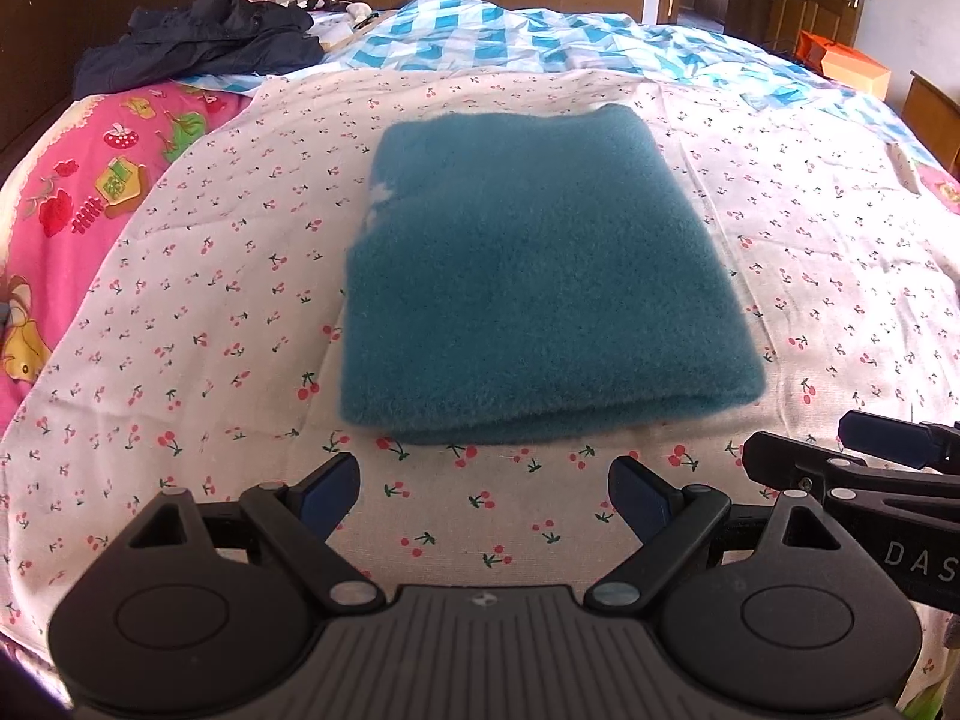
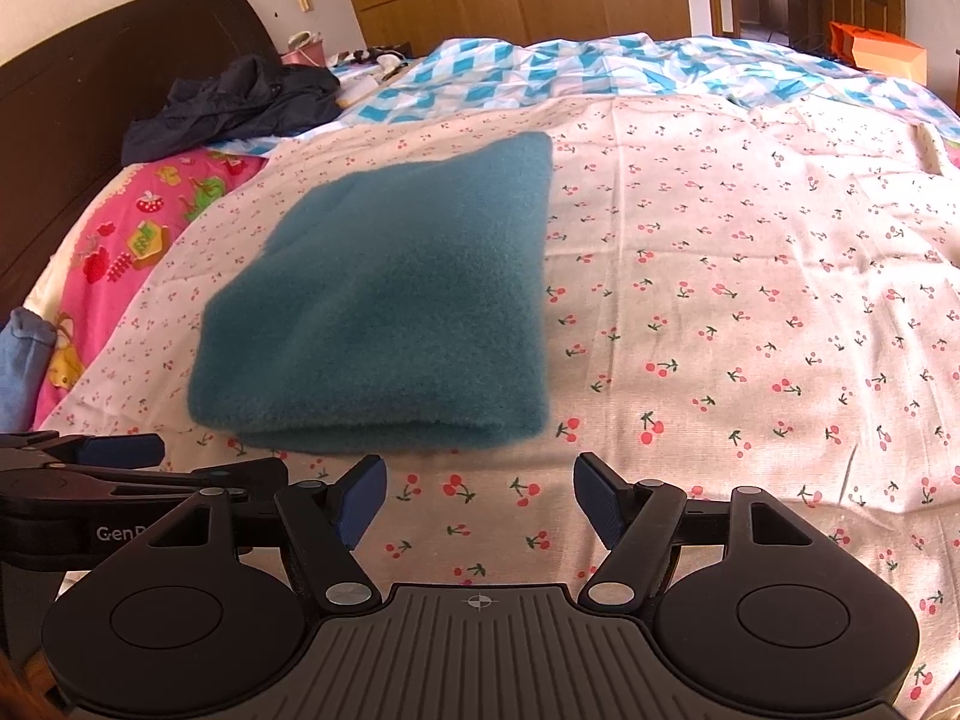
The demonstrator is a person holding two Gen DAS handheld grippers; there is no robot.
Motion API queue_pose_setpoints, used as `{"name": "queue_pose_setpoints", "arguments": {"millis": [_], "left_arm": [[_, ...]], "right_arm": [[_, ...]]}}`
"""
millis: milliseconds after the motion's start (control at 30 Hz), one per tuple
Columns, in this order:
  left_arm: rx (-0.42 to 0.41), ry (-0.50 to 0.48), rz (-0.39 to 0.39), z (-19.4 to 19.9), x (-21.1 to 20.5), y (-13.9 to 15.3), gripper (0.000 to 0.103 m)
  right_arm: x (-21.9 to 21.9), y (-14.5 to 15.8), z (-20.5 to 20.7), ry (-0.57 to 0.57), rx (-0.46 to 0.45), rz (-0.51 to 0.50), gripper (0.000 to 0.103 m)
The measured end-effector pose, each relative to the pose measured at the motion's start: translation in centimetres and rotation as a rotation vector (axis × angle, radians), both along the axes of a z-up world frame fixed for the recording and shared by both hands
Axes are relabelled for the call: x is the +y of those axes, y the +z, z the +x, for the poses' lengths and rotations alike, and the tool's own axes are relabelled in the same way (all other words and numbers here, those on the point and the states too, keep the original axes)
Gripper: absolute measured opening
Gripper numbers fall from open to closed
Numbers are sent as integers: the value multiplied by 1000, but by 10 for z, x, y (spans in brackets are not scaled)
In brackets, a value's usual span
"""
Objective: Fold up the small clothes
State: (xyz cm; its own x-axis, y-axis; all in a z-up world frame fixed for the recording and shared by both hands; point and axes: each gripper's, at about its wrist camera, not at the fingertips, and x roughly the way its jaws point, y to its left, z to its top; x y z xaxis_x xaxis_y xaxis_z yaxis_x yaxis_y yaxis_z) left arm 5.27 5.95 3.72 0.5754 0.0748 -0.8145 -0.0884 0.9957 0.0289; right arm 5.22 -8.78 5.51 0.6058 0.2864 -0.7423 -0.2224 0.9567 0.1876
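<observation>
A teal fleece garment [image 1: 528, 276] lies folded into a flat rectangle on the cherry-print sheet [image 1: 210, 312]; it also shows in the right wrist view [image 2: 390, 312], left of centre. My left gripper [image 1: 483, 495] is open and empty, just short of the garment's near folded edge. My right gripper [image 2: 480, 501] is open and empty, just short of the garment's near right corner. The right gripper also shows at the right edge of the left wrist view [image 1: 840, 444], and the left gripper at the left edge of the right wrist view [image 2: 180, 456].
A dark navy garment [image 1: 198, 42] lies crumpled at the far left by the headboard [image 2: 90, 96]. A blue checked quilt [image 1: 510, 30] covers the far bed. A pink cartoon sheet [image 1: 78, 192] is on the left. An orange box [image 1: 852, 63] stands far right.
</observation>
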Motion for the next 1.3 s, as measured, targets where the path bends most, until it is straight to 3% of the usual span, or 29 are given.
{"name": "queue_pose_setpoints", "arguments": {"millis": [500, 700, 867, 1300], "left_arm": [[-24, 2, 17, -5, 3, 10, 94], [-25, 2, 23, -5, 4, 11, 94], [-25, 0, 22, -6, 6, 11, 94], [-17, -9, 22, -8, 4, 9, 94]], "right_arm": [[5, 9, -6, 6, -34, -3, 74], [4, 8, -6, 9, -42, 5, 79], [4, 9, -8, -8, -73, -12, 88], [0, 1, -3, -55, -9, -41, 89]]}}
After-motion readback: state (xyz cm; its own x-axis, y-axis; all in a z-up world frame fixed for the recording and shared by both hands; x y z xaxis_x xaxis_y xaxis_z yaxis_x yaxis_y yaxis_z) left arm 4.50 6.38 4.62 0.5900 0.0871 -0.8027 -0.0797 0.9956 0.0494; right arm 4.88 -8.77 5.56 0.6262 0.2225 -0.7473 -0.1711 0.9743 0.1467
